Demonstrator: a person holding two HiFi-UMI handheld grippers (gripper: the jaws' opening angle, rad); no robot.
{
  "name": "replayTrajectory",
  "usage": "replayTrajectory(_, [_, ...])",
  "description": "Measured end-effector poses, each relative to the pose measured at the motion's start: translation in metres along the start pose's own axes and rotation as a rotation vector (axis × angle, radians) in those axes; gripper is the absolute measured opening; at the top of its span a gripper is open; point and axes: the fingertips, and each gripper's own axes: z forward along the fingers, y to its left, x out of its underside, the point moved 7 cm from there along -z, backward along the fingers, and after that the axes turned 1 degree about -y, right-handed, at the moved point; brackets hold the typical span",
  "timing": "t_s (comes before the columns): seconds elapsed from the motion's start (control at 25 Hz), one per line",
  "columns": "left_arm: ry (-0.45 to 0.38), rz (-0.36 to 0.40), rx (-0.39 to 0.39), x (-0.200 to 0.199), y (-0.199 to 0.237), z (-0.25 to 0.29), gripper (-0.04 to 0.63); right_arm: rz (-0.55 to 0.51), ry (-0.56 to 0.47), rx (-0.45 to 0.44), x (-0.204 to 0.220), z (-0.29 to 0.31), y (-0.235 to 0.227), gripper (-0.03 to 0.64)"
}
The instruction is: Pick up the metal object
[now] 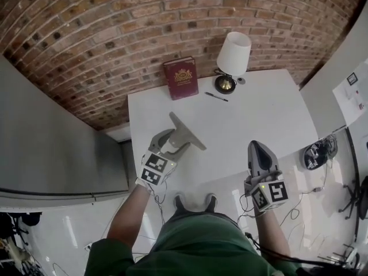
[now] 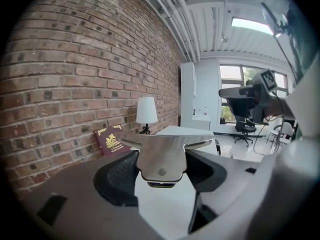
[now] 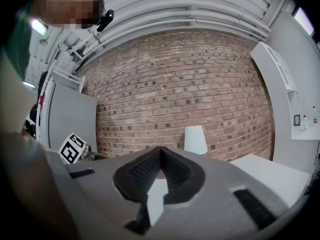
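The left gripper (image 1: 170,142) is clenching the metal object (image 2: 162,151) between its jaws over the near-left part of the table (image 1: 264,114). The object is probably hanging clear of the surface already. The right gripper (image 3: 160,171) is waiting by the near edge, jaws pressed together on nothing, so the pick-up is looking nearly complete.

Left gripper (image 1: 173,142) laden; right gripper (image 1: 256,150) closed.

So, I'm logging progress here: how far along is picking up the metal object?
Done: the grey T-shaped metal piece is clamped in the left tongs. In hand: it looks raised off the white table, though the clearance is hard to judge. The right tongs are closed and empty. Left: little, perhaps lifting it clear.
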Motion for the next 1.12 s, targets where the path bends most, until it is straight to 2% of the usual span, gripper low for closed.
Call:
replayTrajectory(0.24, [-0.145, -0.034, -0.025, -0.044, -0.010, -0.027, 0.279, -0.011, -0.010, -0.037, -0.004, 0.008, 0.005, 0.002])
replayTrajectory(0.44, [-0.233, -0.040, -0.064, -0.080, -0.013, -0.048, 0.279, -0.013, -0.025, -0.064, -0.014, 0.014, 0.008, 0.002])
replayTrajectory(0.68, [-0.344, -0.102, -0.118, -0.110, -0.014, -0.067, 0.279, -0.037, -0.042, -0.049, -0.024, 0.017, 0.007, 0.002])
replayTrajectory(1.12, [-0.416, -0.108, -0.176, -0.135, -0.002, -0.090, 0.279, -0.079, -0.108, -0.090, -0.060, 0.025, 0.006, 0.000])
